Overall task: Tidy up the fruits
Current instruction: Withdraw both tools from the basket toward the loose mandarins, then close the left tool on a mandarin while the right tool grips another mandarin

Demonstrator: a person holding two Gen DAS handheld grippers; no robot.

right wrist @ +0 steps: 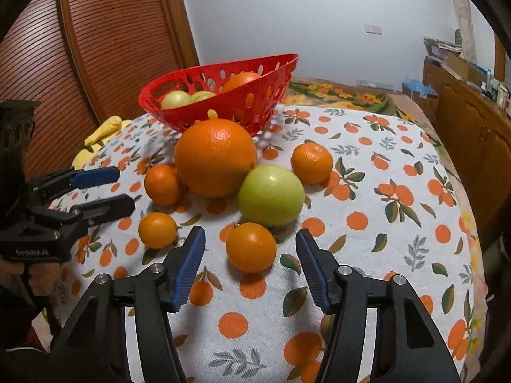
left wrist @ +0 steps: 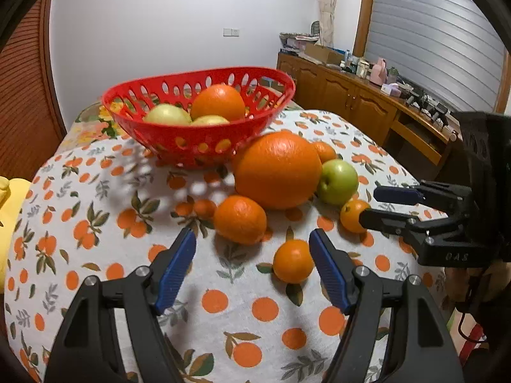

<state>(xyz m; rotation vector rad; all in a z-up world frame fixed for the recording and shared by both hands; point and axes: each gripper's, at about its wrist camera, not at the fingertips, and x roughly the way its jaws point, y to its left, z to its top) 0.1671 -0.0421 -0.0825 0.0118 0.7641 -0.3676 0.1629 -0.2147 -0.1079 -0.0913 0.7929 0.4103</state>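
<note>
My left tongs (left wrist: 252, 249) stand released over the counter (left wrist: 95, 249), nothing between the blue pads. Far ahead of them and a little left sits the red basket (left wrist: 198, 146), holding an orange (left wrist: 218, 102) and two pale apples (left wrist: 167, 114). Just ahead of the left tongs, slightly left of their middle, lies a mid-sized orange (left wrist: 240, 219). Beyond it rests the big orange (left wrist: 278, 169), close in front of the basket. Just inside the right pad lies a small orange (left wrist: 293, 261), close to that pad; I cannot tell whether they touch. Further right and ahead, a green apple (left wrist: 338, 182) sits beside the big orange, with another small orange (left wrist: 321, 151) behind it.

My right tongs (right wrist: 250, 250) are also released, no fruit gripped. A small orange (right wrist: 251, 246) lies on the counter in their gap, clear of both pads. The green apple is just beyond that orange. To the left of these tongs lies the small orange near my left tongs; ahead and to the right, well apart, sits one more orange (right wrist: 312, 163).
</note>
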